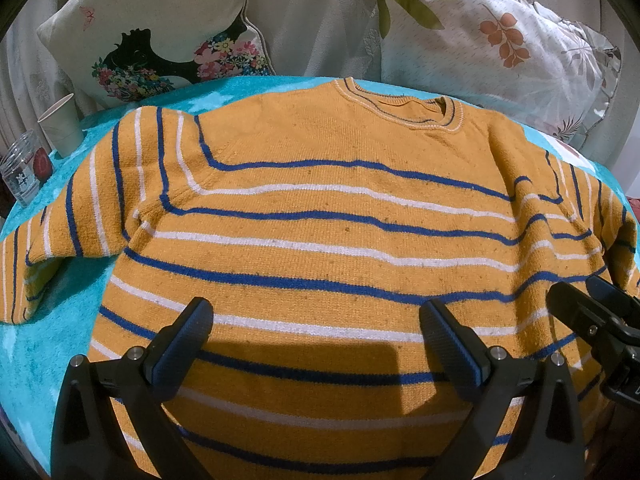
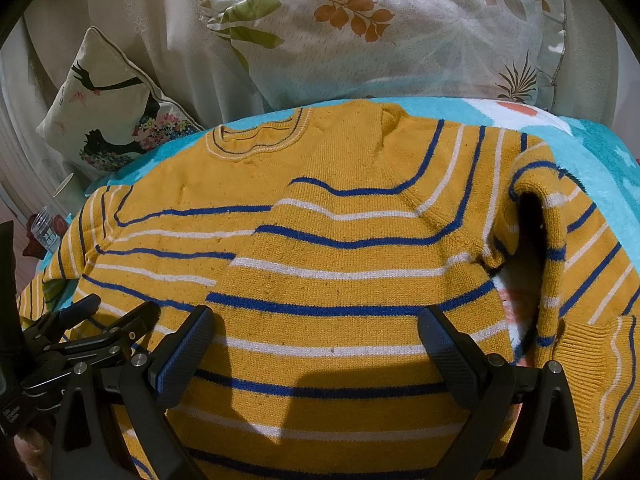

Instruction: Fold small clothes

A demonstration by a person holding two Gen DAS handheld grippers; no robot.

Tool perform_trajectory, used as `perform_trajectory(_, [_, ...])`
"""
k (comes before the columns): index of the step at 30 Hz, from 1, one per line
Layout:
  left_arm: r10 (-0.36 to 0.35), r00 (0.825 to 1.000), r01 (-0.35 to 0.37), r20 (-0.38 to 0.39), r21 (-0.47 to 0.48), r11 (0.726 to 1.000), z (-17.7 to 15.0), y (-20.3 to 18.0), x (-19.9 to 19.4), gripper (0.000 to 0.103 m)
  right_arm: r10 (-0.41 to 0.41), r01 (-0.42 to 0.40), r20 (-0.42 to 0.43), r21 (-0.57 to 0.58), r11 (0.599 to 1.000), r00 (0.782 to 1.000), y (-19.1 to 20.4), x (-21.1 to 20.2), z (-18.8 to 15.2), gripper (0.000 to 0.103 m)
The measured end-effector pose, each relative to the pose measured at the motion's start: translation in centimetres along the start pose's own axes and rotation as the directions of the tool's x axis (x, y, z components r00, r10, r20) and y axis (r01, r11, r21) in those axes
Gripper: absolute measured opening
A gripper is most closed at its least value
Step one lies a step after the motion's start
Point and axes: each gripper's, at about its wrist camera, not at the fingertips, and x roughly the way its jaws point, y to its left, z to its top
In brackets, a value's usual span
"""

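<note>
A small mustard-yellow sweater [image 1: 320, 216] [image 2: 328, 248] with blue and white stripes lies spread flat, front up, on a turquoise blanket [image 1: 48, 344] [image 2: 600, 148], collar [image 1: 400, 108] at the far side. My left gripper [image 1: 316, 332] hovers open over the lower body, nothing between its fingers. My right gripper [image 2: 316, 336] is open too, over the sweater's right lower half. The right sleeve [image 2: 568, 256] is bent and rumpled, standing up in a loop. The left sleeve [image 1: 52, 240] hangs over the blanket's left edge. Each gripper shows at the edge of the other's view.
Two printed cushions [image 1: 160, 32] [image 1: 492, 40] lean against a pale curtain behind the blanket. A paper cup [image 1: 62, 124] and a clear glass jar [image 1: 22, 168] stand at the far left edge. The blanket drops off on the left and right.
</note>
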Motion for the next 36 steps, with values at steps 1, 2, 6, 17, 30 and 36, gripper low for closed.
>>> perform_trajectory(1, [0.0,1.0,0.0,0.0,0.0,1.0,0.0,0.01,0.0,0.103,0.0,0.0,0.0,0.0,1.0,1.0,0.0,0.0,0.0,0.103])
perform_trajectory(2, [0.0,1.0,0.0,0.0,0.0,1.0,0.0,0.01,0.01,0.103,0.0,0.0,0.0,0.0,1.0,1.0,0.01,-0.01,-0.01,0.103])
perform_trajectory(6, [0.0,1.0,0.0,0.0,0.0,1.0,0.01,0.02,0.01,0.103,0.0,0.0,0.0,0.0,1.0,1.0,-0.01,0.0,0.0,0.103])
perform_trajectory(17, [-0.001,1.0,0.001,0.001,0.0,1.0,0.0,0.02,0.0,0.103,0.0,0.0,0.0,0.0,1.0,1.0,-0.03,0.02,0.0,0.103])
perform_trajectory(30, [0.0,1.0,0.0,0.001,0.0,1.0,0.0,0.01,0.0,0.103,0.002,-0.002,0.001,0.001,1.0,1.0,-0.16,0.04,-0.02,0.103])
perform_trajectory(36, [0.004,1.0,-0.004,-0.01,0.005,1.0,-0.01,-0.11,0.02,0.103,0.008,-0.008,0.003,0.007,1.0,1.0,0.05,-0.09,0.08,0.103])
